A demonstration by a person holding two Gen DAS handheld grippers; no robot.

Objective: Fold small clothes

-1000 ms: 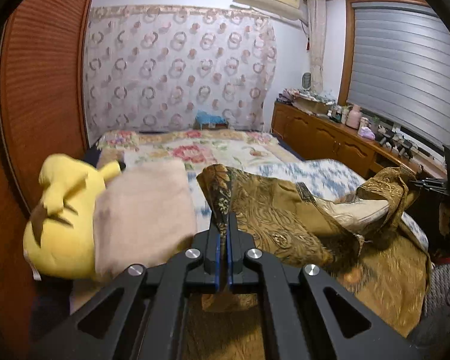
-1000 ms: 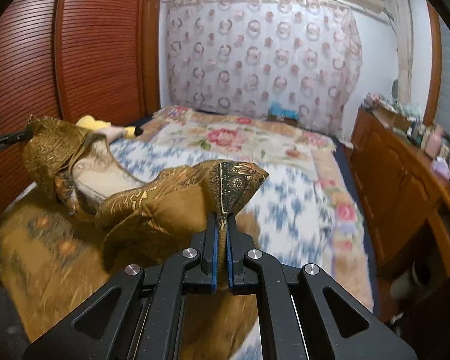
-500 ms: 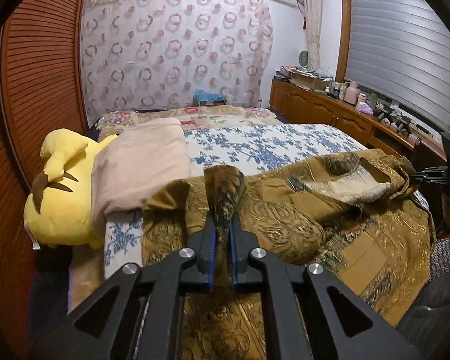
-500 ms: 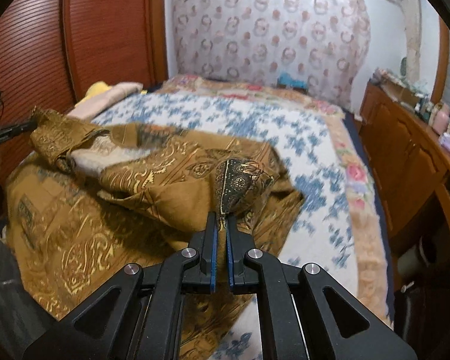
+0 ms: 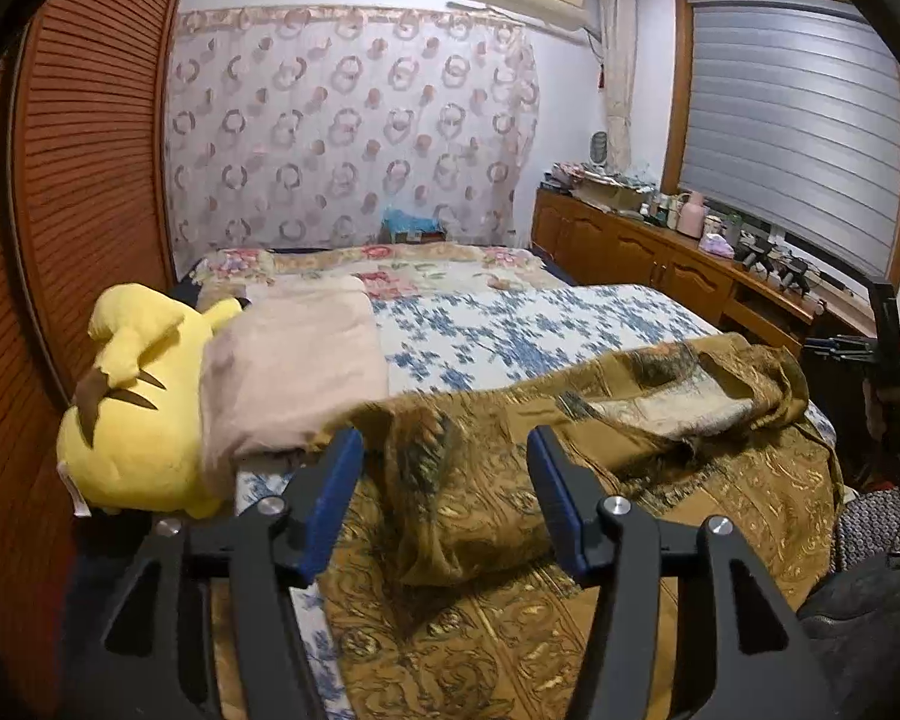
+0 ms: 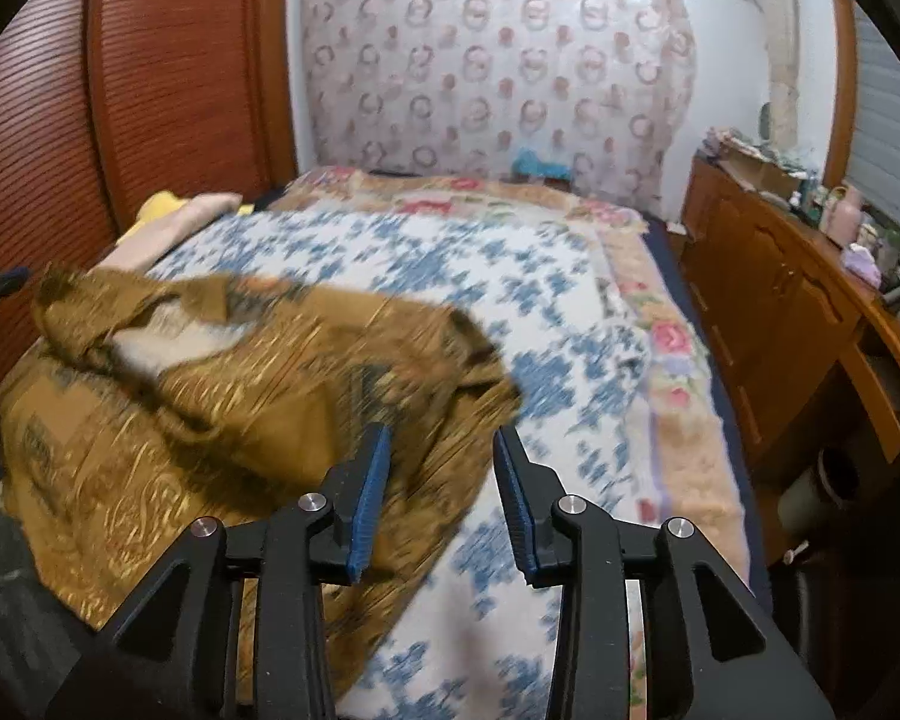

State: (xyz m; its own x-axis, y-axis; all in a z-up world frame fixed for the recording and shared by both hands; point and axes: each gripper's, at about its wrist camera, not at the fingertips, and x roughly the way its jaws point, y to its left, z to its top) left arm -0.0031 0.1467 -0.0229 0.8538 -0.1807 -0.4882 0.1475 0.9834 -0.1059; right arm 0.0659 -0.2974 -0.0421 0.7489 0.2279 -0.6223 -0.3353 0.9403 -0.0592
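Nearest, both grippers hang over the bed's near end with jaws opening: the left gripper (image 5: 444,474) has a fold of the gold-brown patterned garment (image 5: 570,456) between its blue pads but unpressed, and the right gripper (image 6: 441,468) grips nothing. The shiny, crumpled garment lies across the bed (image 6: 510,276), long axis left to right. Beyond spread a blue-flowered quilt (image 5: 510,324), a yellow plush toy (image 5: 132,402) under a beige folded cloth (image 5: 294,366) at left, then a ring-patterned curtain (image 5: 354,126).
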